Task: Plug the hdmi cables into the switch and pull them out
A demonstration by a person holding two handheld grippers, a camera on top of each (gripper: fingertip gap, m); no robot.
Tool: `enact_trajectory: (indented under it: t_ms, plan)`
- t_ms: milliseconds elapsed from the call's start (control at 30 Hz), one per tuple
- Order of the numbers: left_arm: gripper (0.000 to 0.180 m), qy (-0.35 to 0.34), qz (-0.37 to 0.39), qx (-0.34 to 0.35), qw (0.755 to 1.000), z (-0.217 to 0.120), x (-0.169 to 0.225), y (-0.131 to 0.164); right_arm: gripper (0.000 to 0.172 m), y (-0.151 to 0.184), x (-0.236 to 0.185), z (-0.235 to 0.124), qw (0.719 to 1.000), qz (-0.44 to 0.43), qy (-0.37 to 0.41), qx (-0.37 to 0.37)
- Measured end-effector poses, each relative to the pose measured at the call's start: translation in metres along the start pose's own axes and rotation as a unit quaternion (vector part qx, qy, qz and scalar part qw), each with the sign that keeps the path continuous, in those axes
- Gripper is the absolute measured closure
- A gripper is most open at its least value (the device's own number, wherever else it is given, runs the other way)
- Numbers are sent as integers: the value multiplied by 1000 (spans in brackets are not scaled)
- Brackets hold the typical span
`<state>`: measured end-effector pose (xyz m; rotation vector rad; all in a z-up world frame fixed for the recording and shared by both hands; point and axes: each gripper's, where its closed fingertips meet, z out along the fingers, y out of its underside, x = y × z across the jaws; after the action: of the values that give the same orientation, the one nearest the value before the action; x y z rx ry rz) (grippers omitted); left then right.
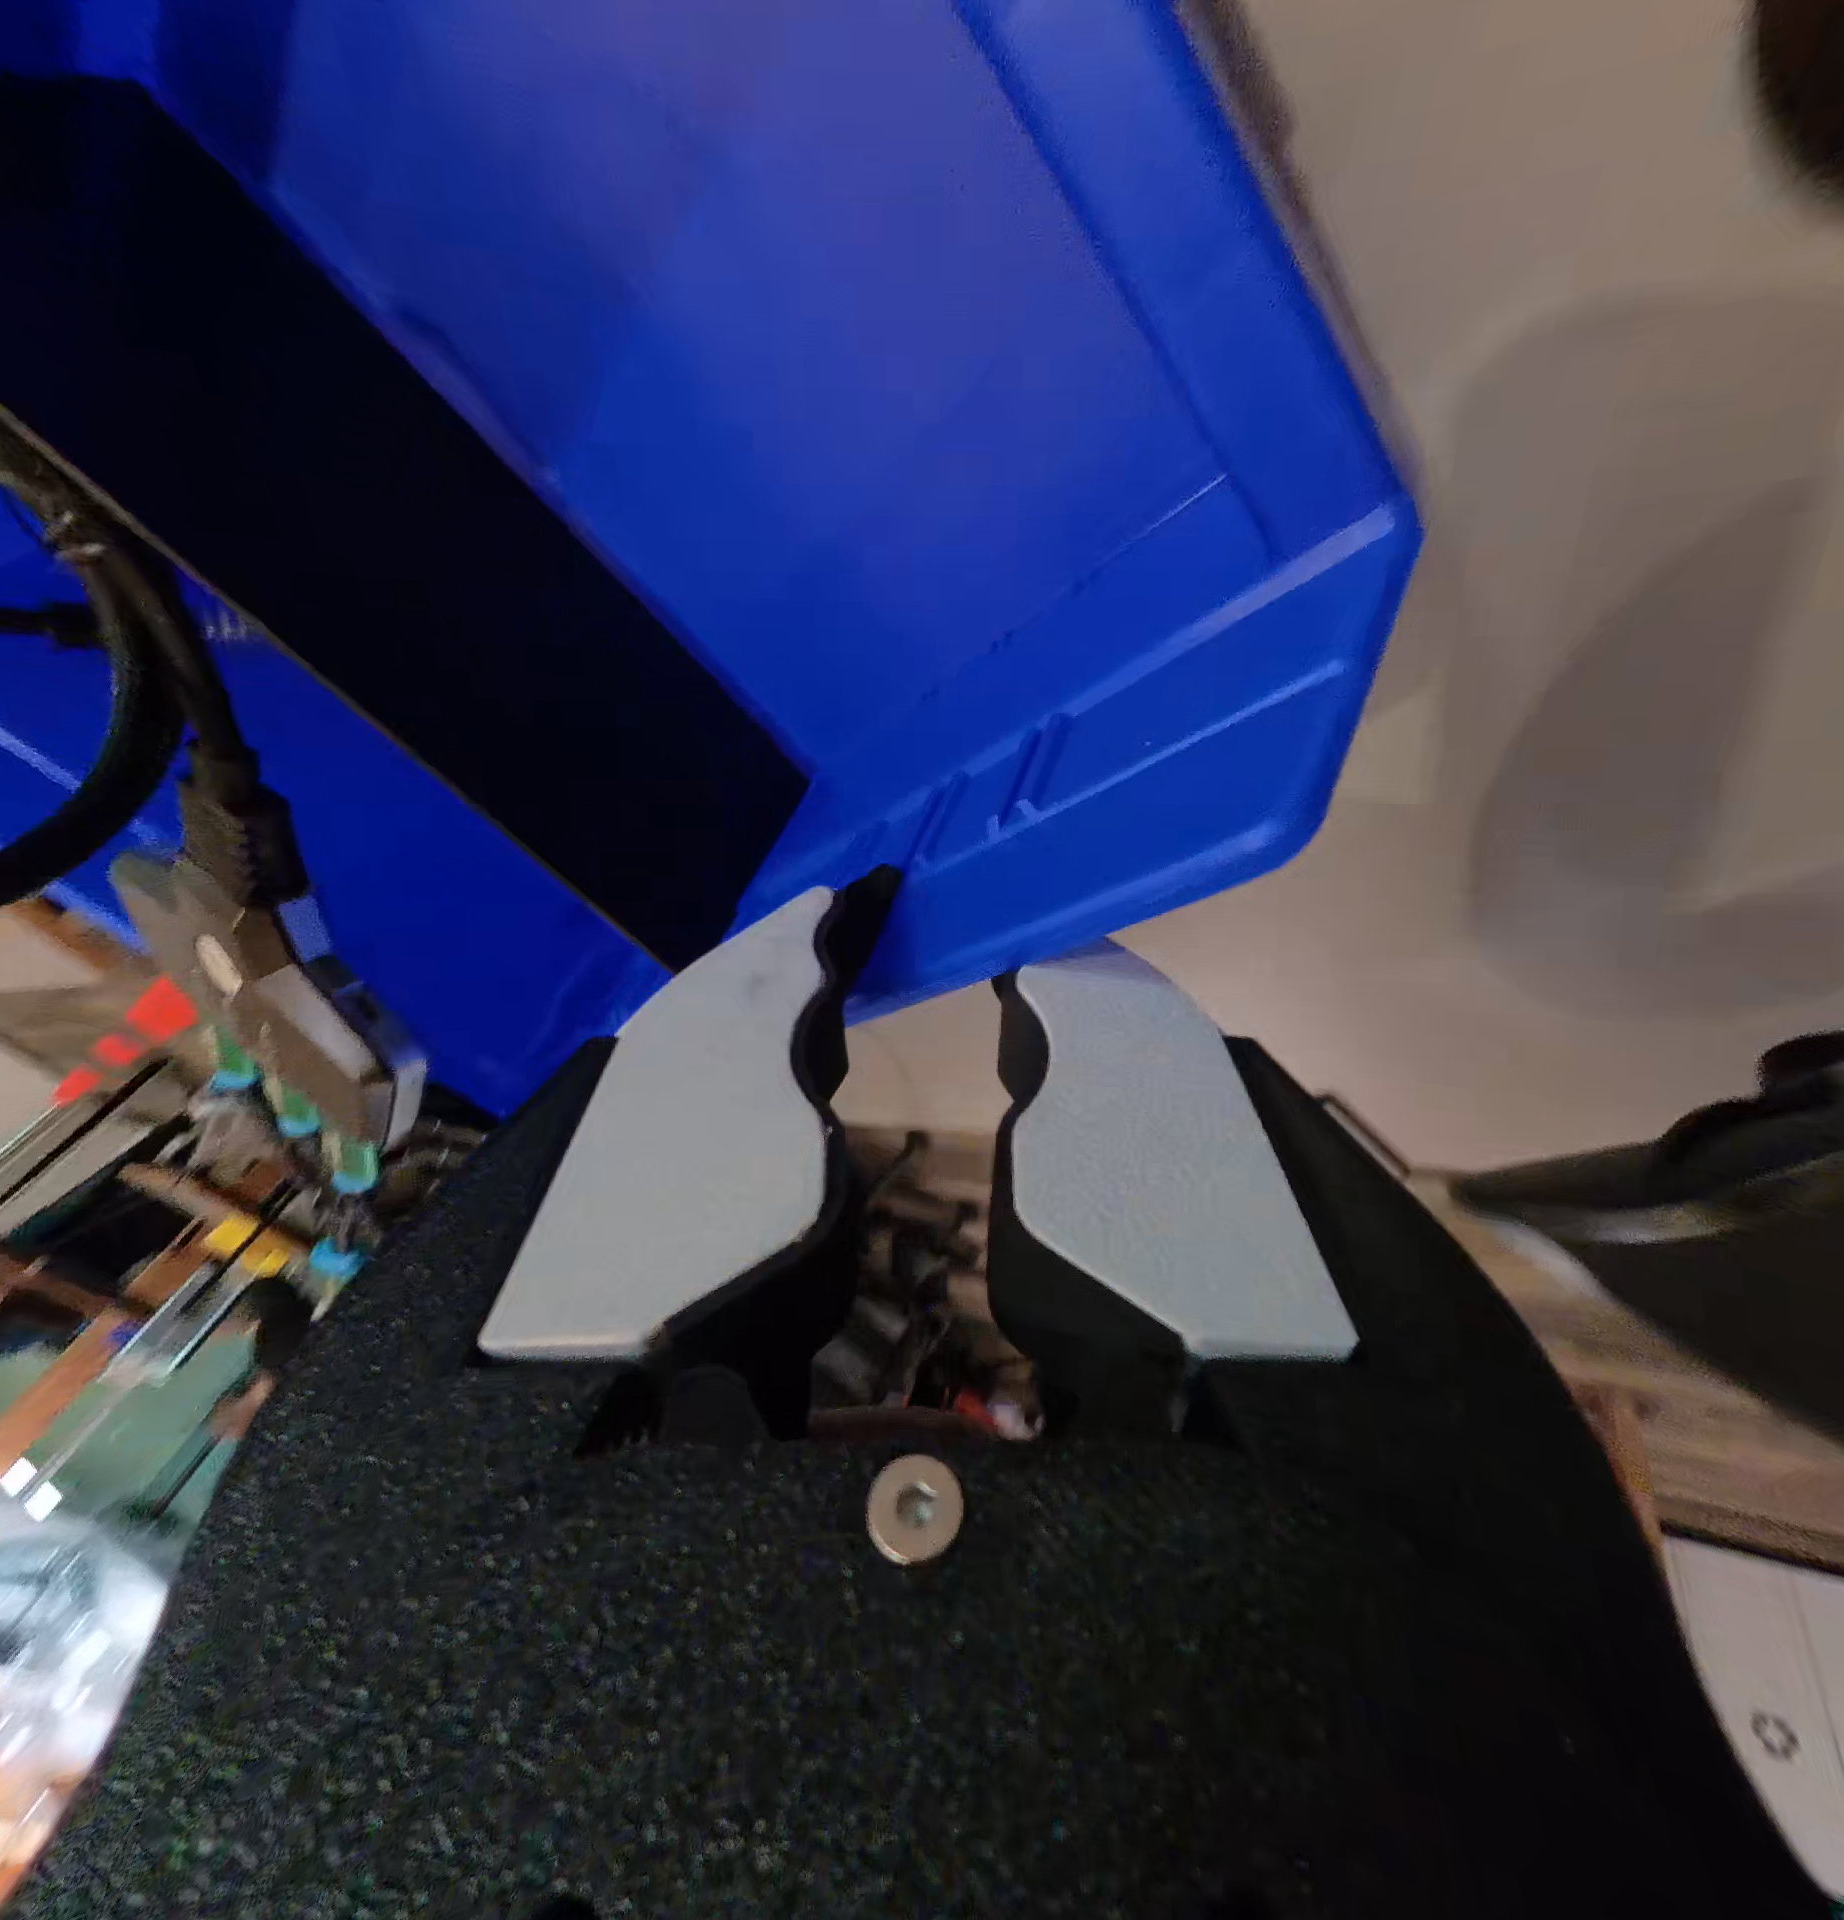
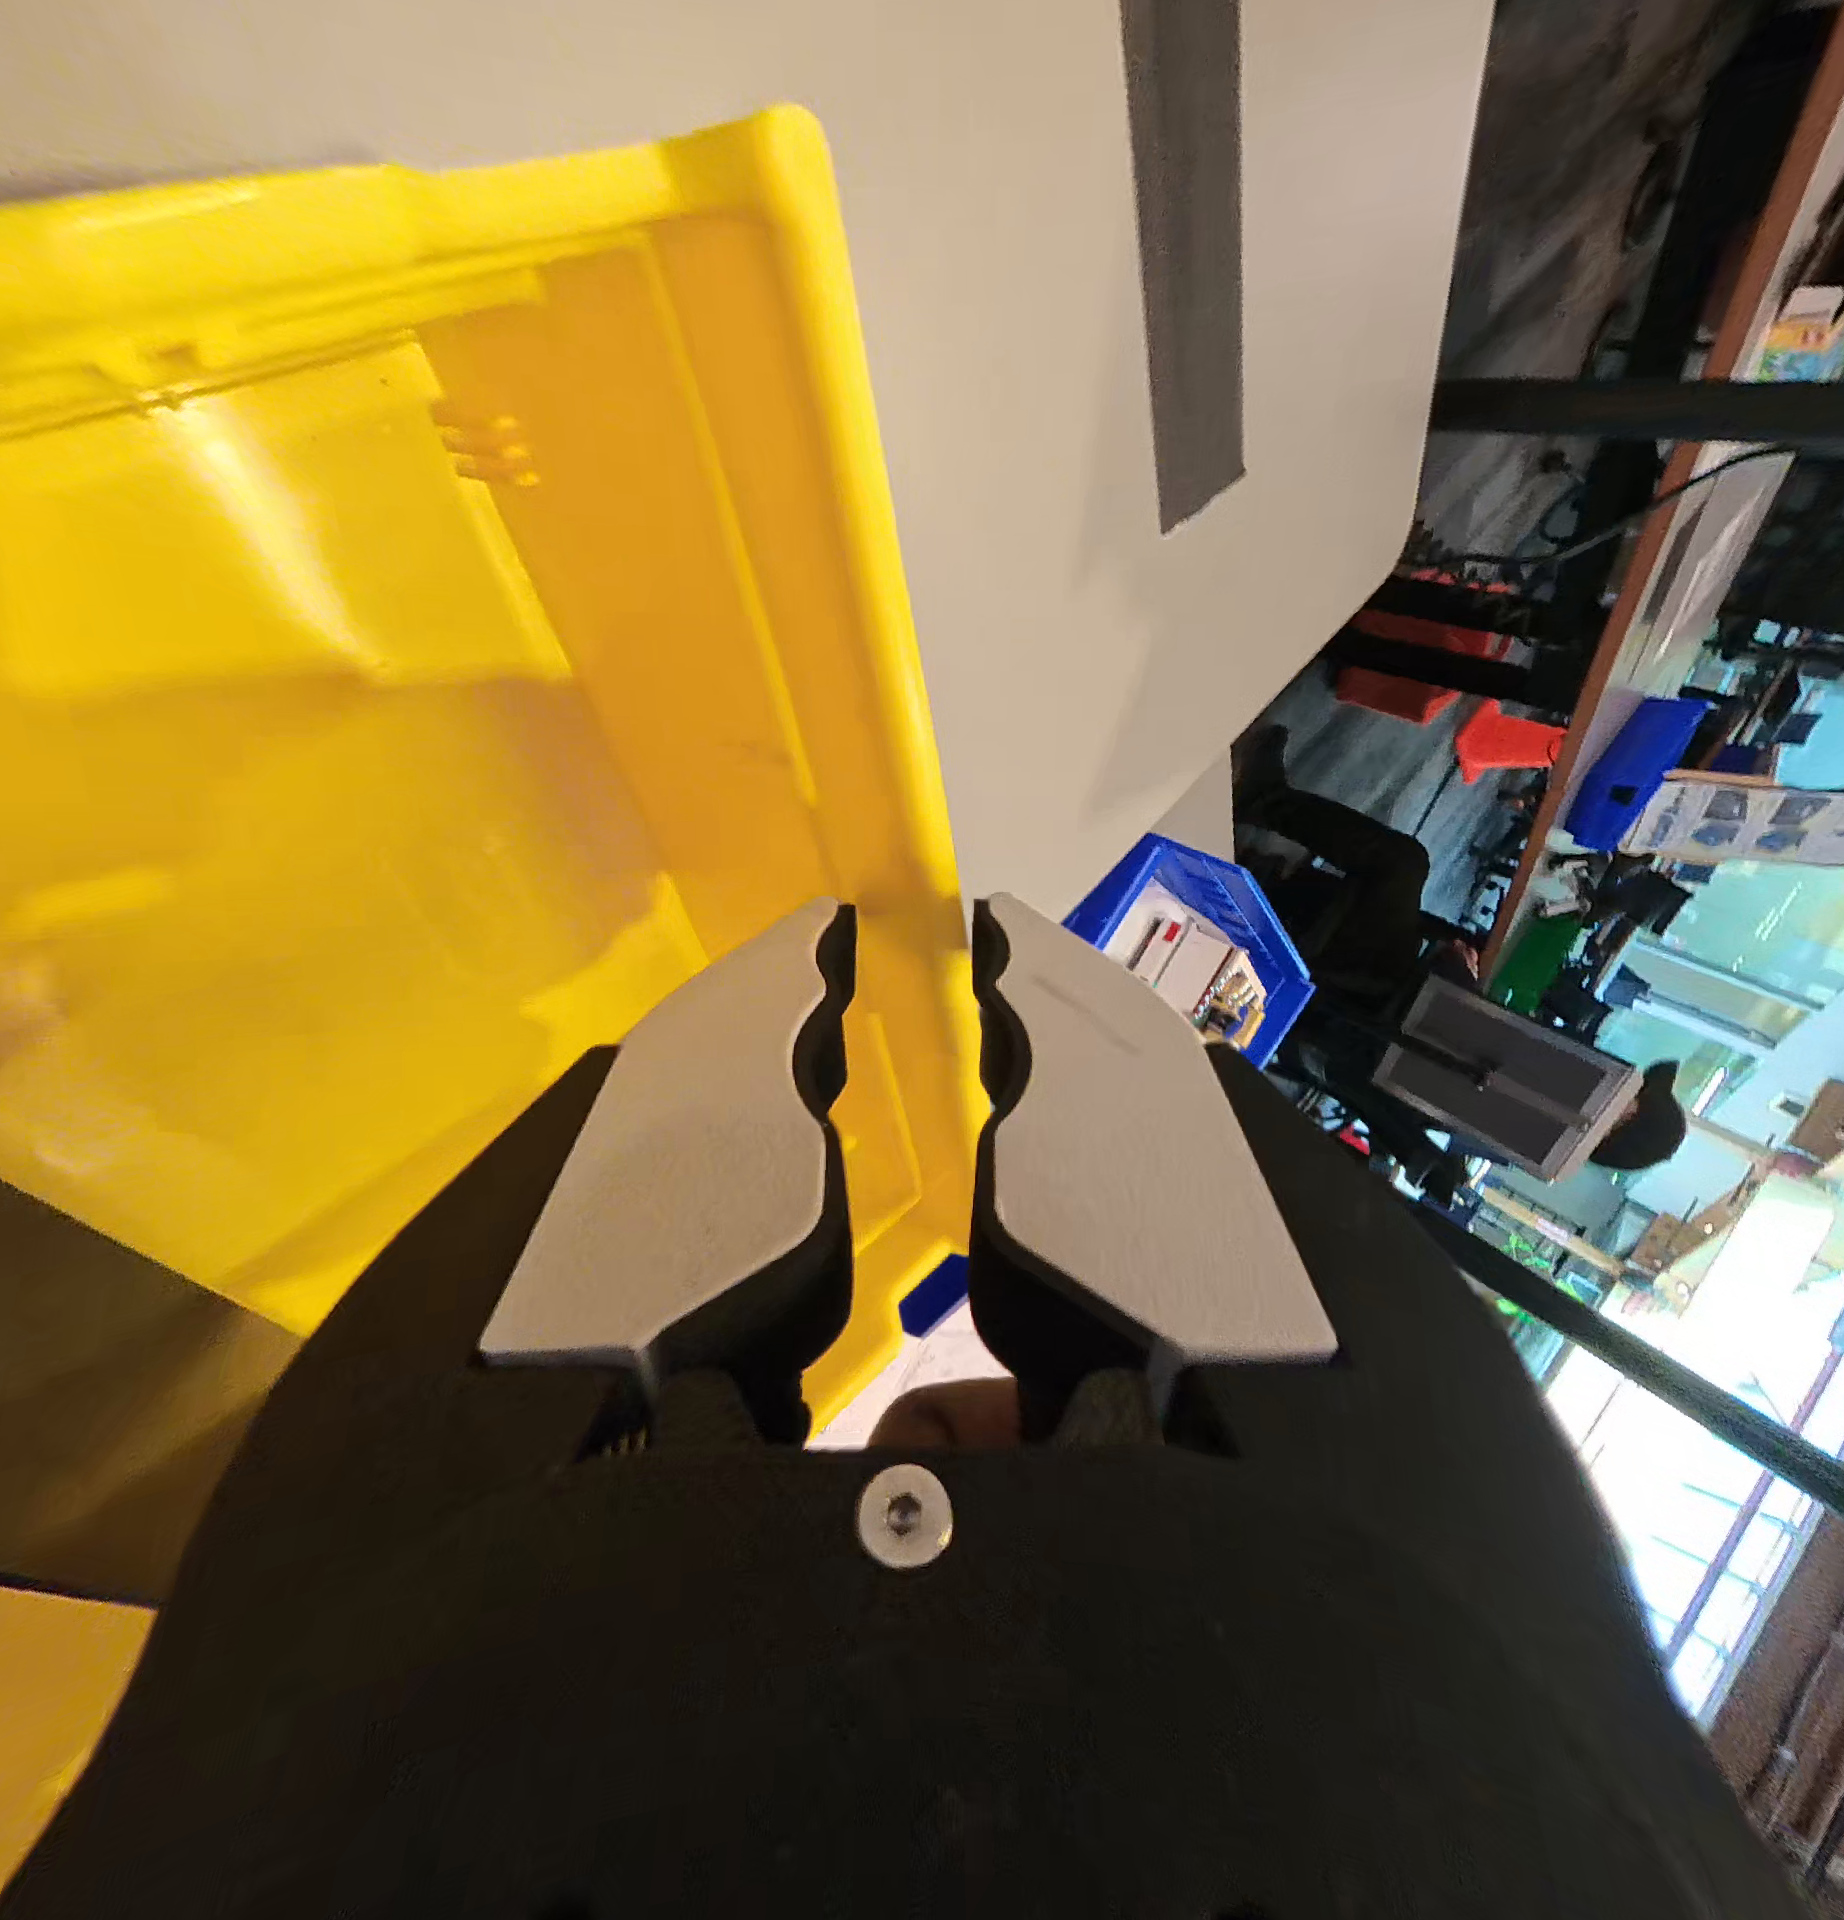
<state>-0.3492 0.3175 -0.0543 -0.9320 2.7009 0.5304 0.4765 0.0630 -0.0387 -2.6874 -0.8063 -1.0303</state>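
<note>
The left tongs (image 1: 918,966) stood released astride the blue bin's (image 1: 897,468) rim; it could drop. The right tongs (image 2: 913,935) straddled the yellow bin's (image 2: 378,675) rim, grip uncertain

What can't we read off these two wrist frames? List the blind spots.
- Left wrist view: the blue bin is cut off by the top and left edges. Its rim covers one fingertip of the left gripper, so contact is unclear.
- Left wrist view: the clutter at lower left is motion-blurred.
- Right wrist view: the yellow bin is blurred. It is unclear whether the right gripper presses its rim.
- Right wrist view: the far blue crate contents are too small.
</note>
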Motion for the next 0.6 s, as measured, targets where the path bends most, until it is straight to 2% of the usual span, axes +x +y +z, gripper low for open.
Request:
enact_trajectory:
  t_ms: [133,233,300,367,400,500,600]
  plan:
    - [146,-62,-22,-55,996,-14,-5,31,147,11,15,-18,999,37,21,7]
    - [138,-136,-146,-12,980,-49,-21,29,141,23,14,-53,995,95,23,29]
    - [138,-147,-245,63,956,-73,-26,2,136,28,-11,-83,992,116,-13,53]
    - [140,-114,-296,127,940,-86,-22,-38,134,27,-52,-113,989,101,-67,88]
    - [140,-92,-303,137,939,-87,-18,-56,134,25,-77,-129,986,83,-101,107]
    - [136,-28,-315,113,942,-69,-11,-94,136,20,-152,-165,970,10,-194,144]
    - [136,41,-318,112,941,-42,-7,-127,137,22,-204,-175,962,-33,-235,136]
